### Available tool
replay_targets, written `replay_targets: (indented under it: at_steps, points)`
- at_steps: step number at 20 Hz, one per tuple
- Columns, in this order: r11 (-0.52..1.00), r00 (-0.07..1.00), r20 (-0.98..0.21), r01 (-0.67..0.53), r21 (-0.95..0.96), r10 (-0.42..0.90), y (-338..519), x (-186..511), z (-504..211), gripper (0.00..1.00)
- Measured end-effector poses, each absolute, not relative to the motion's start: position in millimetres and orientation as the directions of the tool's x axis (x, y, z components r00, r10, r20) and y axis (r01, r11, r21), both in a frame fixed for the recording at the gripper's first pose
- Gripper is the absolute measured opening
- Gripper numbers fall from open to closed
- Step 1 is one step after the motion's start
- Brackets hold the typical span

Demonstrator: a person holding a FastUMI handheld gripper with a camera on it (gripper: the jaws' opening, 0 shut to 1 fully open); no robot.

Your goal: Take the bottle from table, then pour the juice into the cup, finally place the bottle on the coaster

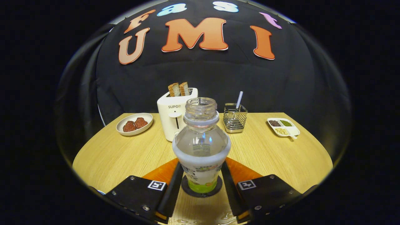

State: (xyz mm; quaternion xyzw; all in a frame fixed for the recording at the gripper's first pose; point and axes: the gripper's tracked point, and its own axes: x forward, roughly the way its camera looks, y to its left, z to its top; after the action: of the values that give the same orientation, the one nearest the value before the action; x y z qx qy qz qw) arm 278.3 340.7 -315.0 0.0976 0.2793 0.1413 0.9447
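A clear plastic bottle with no cap and a white and green label stands upright on a round dark coaster on the wooden table. It looks nearly empty, with a little green showing at its base. My gripper holds it from both sides. Each of the fingers lies flat against the labelled lower part of the bottle, so the gripper is shut on it.
Beyond the bottle stand a white toaster with two bread slices and a wire holder with a straw. A plate of brown food sits at the far left, a divided dish of beans at the far right. Drops of liquid lie between the fingers.
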Motion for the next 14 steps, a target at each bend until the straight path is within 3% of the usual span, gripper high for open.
replay_targets:
  at_steps: [4,14]
  points:
    - [0.952,0.816,-0.493,-0.234,0.196,0.301,329,268,-307,0.96]
    - [0.945,0.868,-0.388,-0.233,0.231,0.309,230,210,-220,0.98]
